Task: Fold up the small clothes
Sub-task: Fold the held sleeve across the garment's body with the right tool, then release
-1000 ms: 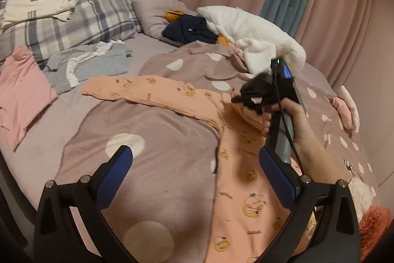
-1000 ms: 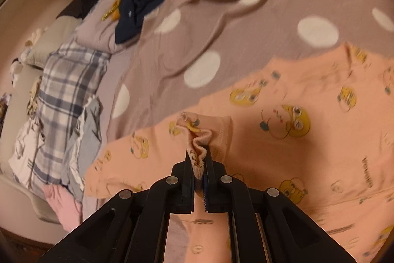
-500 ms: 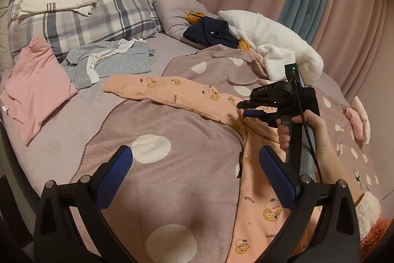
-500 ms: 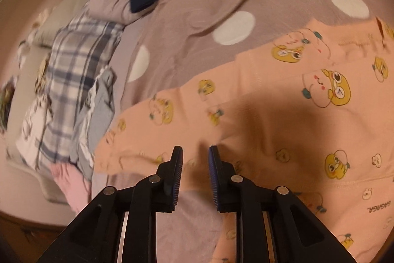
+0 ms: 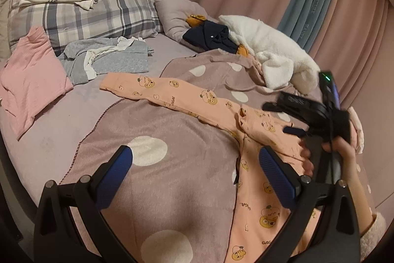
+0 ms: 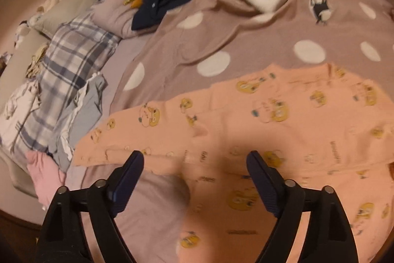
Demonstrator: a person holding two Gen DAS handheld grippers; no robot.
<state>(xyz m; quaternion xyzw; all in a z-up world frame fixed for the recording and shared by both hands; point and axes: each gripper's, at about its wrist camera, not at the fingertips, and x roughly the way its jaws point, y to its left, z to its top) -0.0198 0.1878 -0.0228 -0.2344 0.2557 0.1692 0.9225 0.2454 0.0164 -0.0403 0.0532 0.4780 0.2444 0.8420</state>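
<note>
Both jaws gape, seemingly above the peach sleepsuit, gripping nothing.

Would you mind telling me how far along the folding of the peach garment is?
Early. Done: the peach garment lies spread on the dotted blanket, its sleeve stretched out flat. In hand: nothing; the right gripper has just opened and released the cloth, and the left gripper hangs open. Left: every fold, plus the grey and pink clothes.
</note>
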